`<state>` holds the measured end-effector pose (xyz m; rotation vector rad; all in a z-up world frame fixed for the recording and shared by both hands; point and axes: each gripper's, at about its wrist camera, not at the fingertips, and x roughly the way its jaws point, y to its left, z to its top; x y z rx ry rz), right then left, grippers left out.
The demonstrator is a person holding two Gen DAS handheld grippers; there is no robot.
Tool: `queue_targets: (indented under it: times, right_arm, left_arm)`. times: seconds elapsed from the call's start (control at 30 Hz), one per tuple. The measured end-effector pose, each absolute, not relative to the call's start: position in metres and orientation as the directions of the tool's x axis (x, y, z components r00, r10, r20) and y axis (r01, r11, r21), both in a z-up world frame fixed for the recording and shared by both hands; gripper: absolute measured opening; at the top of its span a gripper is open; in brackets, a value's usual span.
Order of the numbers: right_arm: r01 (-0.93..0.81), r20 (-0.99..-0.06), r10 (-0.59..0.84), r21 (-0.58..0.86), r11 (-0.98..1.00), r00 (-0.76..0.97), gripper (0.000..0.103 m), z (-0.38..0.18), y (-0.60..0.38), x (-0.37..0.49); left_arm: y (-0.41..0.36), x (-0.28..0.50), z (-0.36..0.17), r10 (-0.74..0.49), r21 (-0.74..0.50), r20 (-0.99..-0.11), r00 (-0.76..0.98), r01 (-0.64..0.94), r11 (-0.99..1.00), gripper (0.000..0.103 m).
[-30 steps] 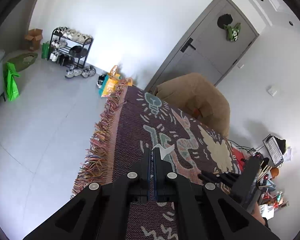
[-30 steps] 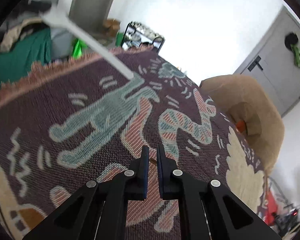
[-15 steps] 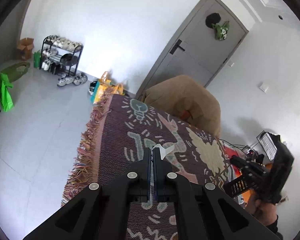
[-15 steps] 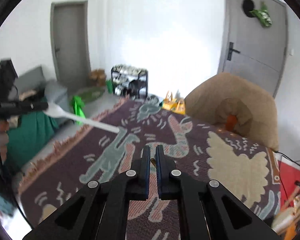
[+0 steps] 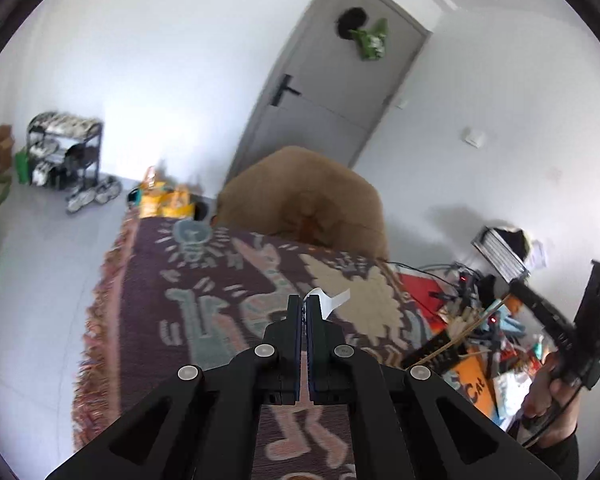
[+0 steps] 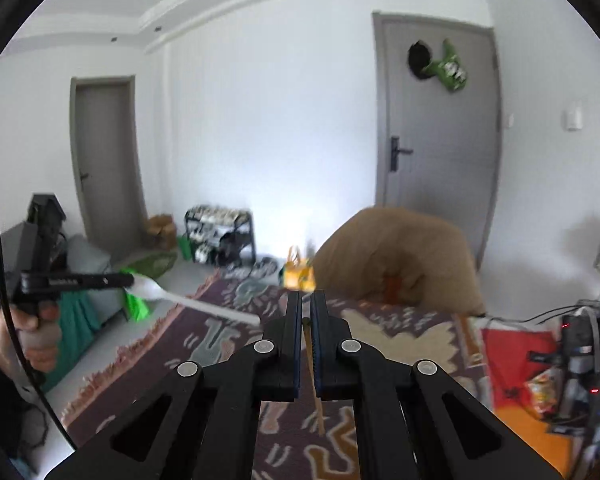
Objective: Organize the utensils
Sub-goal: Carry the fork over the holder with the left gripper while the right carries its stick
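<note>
Both hands have lifted up off the cloth since a moment ago, each with its catch. The white fork (image 6: pixel 204 304) sticks out sideways from the left gripper (image 5: pixel 303 300), pinched tight at the fork's head. The thin chopstick (image 6: pixel 314 376) hangs down from the right gripper (image 6: pixel 306 298), squeezed near its top end. Both float high over the patterned cloth (image 5: pixel 204 280); the brown chair (image 5: pixel 304 196) sits behind the table. To do this well, I think the person should carry both slowly, keep the squeeze firm, and set each with its own kind.
</note>
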<state>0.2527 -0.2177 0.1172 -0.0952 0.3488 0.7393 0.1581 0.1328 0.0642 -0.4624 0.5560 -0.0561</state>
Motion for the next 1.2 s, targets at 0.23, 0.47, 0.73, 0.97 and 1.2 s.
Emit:
queue_targets:
  times: [0.23, 0.47, 0.73, 0.97, 1.2]
  right_arm:
    - [-0.607, -0.311, 0.582, 0.019, 0.794, 0.751, 0.006, 0.142, -0.261, 0.245]
    - [-0.558, -0.295, 0.542, 0.034, 0.829, 0.787, 0.006, 0.141, -0.286, 0.248]
    - [-0.521, -0.291, 0.515, 0.063, 0.851, 0.807, 0.006, 0.130, -0.312, 0.258]
    - [-0.518, -0.274, 0.521, 0.088, 0.851, 0.809, 0.006, 0.117, -0.319, 0.271]
    - [-0.533, -0.261, 0.539, 0.100, 0.840, 0.801, 0.006, 0.118, -0.319, 0.279]
  left_arm:
    - [0.075, 0.177, 0.094, -0.239, -0.370, -0.488, 0.840, 0.049, 0.928, 0.001]
    - [0.022, 0.191, 0.114, -0.292, -0.290, -0.502, 0.814, 0.159, 0.944, 0.001]
    - [-0.030, 0.206, 0.121, -0.311, -0.203, -0.539, 0.783, 0.238, 0.950, 0.001]
    - [-0.064, 0.220, 0.121, -0.305, -0.135, -0.585, 0.752, 0.281, 0.950, 0.001]
    - [-0.094, 0.230, 0.126, -0.280, -0.052, -0.635, 0.720, 0.322, 0.945, 0.001]
